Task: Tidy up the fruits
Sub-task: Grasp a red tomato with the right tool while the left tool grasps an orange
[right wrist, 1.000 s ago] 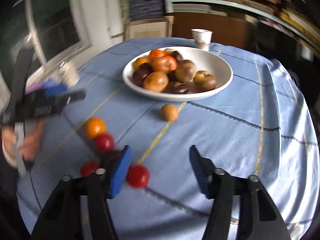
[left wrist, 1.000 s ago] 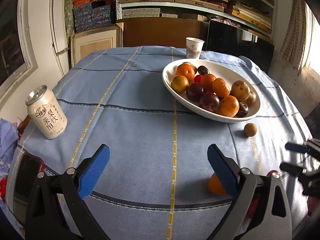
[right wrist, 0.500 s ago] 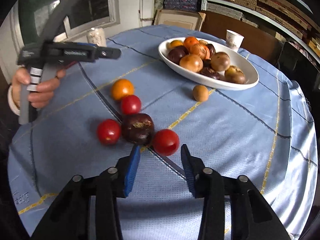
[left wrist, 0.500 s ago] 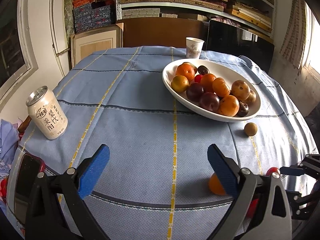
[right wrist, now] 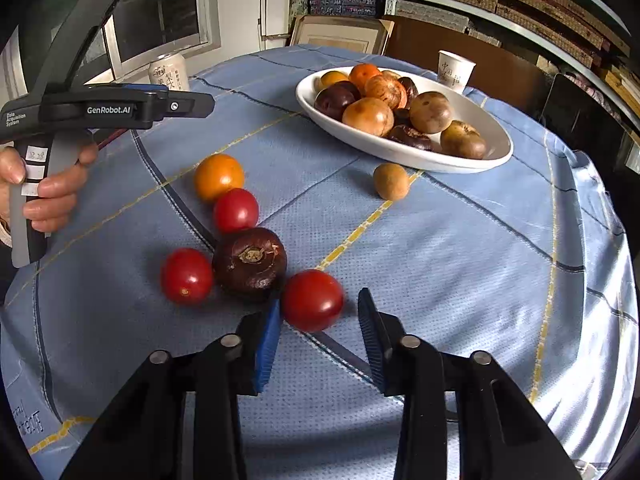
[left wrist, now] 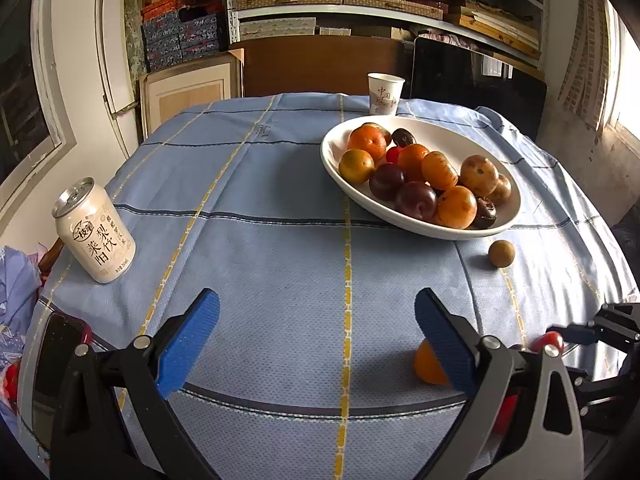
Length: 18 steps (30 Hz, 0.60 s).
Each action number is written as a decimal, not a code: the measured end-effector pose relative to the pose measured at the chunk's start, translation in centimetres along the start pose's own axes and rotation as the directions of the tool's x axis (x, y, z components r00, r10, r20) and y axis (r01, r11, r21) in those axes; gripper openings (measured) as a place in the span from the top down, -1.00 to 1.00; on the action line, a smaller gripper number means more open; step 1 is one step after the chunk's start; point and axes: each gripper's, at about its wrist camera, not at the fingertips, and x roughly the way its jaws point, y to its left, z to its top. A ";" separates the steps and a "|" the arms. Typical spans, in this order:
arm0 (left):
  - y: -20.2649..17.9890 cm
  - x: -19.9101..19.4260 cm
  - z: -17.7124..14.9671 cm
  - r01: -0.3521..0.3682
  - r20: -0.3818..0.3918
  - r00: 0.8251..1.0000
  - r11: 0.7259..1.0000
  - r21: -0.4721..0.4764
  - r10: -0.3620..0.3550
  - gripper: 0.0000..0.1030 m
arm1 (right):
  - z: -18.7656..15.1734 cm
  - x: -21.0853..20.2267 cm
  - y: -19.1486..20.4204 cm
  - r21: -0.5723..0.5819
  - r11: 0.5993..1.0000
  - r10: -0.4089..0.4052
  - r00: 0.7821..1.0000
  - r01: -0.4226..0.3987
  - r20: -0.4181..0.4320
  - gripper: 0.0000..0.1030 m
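Left gripper (left wrist: 316,334) hovers over bare blue cloth on the desk (left wrist: 260,248), fingers spread wide, holding nothing; can (left wrist: 94,230) sits far left of it.

Loose fruit, left to right in the right wrist view: a red tomato (right wrist: 186,276), touching the dark purple fruit (right wrist: 250,264); an orange (right wrist: 219,176) behind with a second red tomato (right wrist: 235,210) touching it; then the nearest red tomato (right wrist: 312,300), touching the purple fruit's right side; a small brown fruit (right wrist: 391,181) just beside the bowl. White bowl (right wrist: 496,152), already piled with fruit, sits further right and back; paper cup (right wrist: 456,66) behind it.

Right gripper (right wrist: 318,344) is low behind the nearest tomato, fingers spread to about the tomato's width, the tomato just ahead of the tips, not pinched. Left finger pad (right wrist: 267,344) is close to its left flank, near the purple fruit.

Handling guess: tomato is light, smooth-skinned, slippery, soft enough to bruise or split, and it rolls. Take it across the widest middle, pads on opposite flanks, light squeeze. Risk: the left finger nudges the purple fruit and scatters the cluster.
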 end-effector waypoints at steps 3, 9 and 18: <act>-0.1 0.1 -0.1 0.004 -0.004 1.000 1.000 0.004 -0.004 -0.87 | 0.1 -0.2 -0.3 0.022 1.000 -0.003 1.000 0.003 0.007 0.42; -2.5 0.0 -0.9 0.135 -0.041 0.991 0.982 0.134 -0.131 -0.80 | 0.4 -0.4 -3.4 0.198 0.980 -0.016 1.000 0.011 0.021 0.41; -4.8 0.5 -2.0 0.213 -0.103 0.975 0.953 0.214 -0.195 -0.38 | 0.4 0.6 -2.7 0.154 0.985 -0.071 0.997 0.073 -0.014 0.40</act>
